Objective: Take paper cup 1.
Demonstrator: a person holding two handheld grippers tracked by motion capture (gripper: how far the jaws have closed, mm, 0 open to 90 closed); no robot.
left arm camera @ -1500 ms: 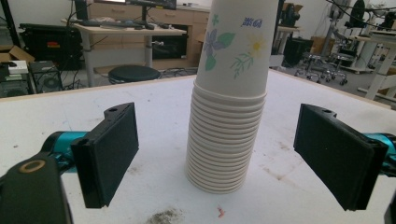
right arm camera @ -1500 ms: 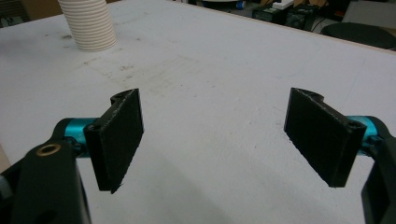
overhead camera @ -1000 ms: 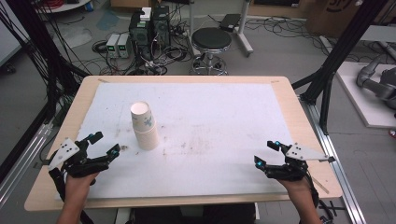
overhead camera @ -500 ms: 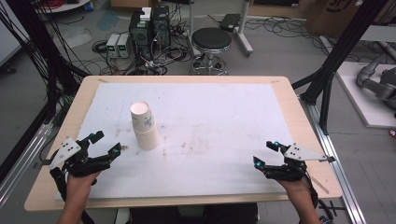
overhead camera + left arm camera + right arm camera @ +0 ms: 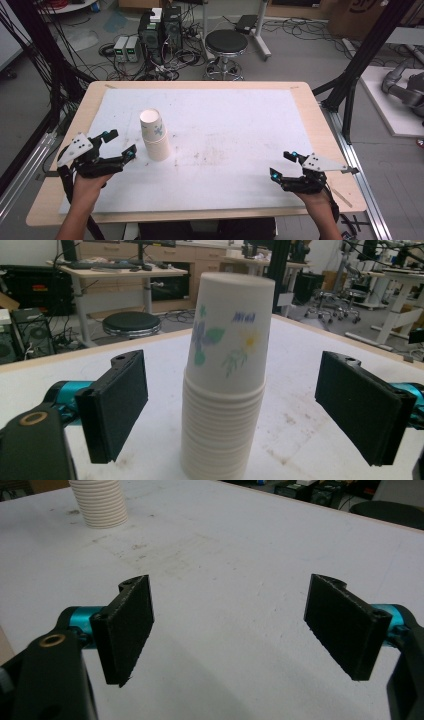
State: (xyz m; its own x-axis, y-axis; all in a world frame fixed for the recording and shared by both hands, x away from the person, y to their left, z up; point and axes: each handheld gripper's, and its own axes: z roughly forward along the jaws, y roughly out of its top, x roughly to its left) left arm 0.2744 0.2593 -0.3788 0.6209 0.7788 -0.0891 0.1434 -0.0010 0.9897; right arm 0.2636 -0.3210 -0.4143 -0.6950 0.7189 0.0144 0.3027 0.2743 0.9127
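A stack of white paper cups (image 5: 155,135) with a flower print stands upside down on the white table cover, left of the middle. My left gripper (image 5: 120,143) is open just left of the stack. In the left gripper view the cup stack (image 5: 227,375) rises between and a little beyond my two black jaws, untouched. My right gripper (image 5: 283,165) is open near the front right of the table, nothing between its jaws. In the right gripper view the cup stack (image 5: 101,502) sits far off at the top left.
The white cover (image 5: 225,130) lies on a wooden table (image 5: 320,125) and carries faint grey smudges near the middle. Behind the table stand a black stool (image 5: 226,47), computer boxes (image 5: 160,25) and cables on the floor. Black frame posts (image 5: 360,65) flank the table.
My left gripper has crept slightly toward the cup stack. The right gripper and the cups have hardly moved.
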